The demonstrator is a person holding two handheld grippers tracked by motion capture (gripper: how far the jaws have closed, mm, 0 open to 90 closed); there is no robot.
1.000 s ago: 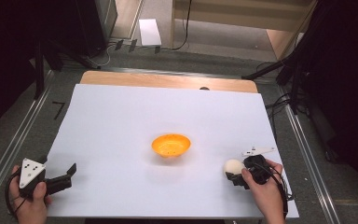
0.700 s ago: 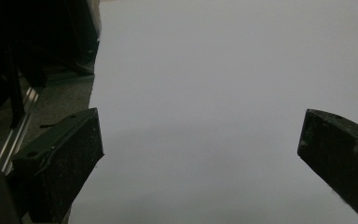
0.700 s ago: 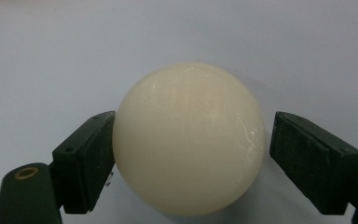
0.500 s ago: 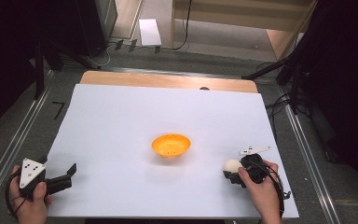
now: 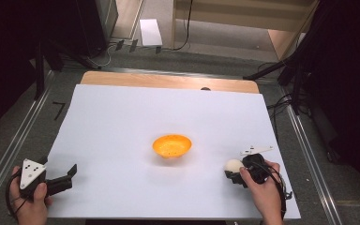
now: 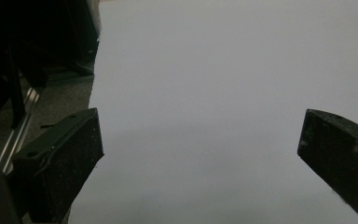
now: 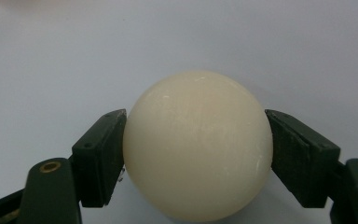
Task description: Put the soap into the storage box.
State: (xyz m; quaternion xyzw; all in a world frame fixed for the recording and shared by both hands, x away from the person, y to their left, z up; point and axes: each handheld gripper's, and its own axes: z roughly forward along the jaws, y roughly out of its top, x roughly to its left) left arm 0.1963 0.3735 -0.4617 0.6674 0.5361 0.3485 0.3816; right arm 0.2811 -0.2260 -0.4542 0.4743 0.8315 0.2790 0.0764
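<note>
Both grippers sat at the near edge of the white sheet (image 5: 168, 112) that covered the table. On the near right, the right gripper (image 5: 233, 174) had its two jaws pressed against either side of a cream-white ball (image 5: 233, 165), which rested on the sheet between them; the jaws had just closed in on it. From the right gripper view, the ball (image 7: 198, 144) bulged round and glossy between the dark pads (image 7: 100, 156), touching both. The person's right hand (image 5: 262, 187) wrapped the gripper's body from behind. On the near left, the left gripper (image 5: 68, 174) lay in the left hand (image 5: 28, 204) with its jaws spread wide and holding nothing, bare sheet (image 6: 205, 93) between them. An orange bowl (image 5: 171, 146) stood near the middle of the sheet, to the left of the ball and a little farther off, well apart from both grippers.
</note>
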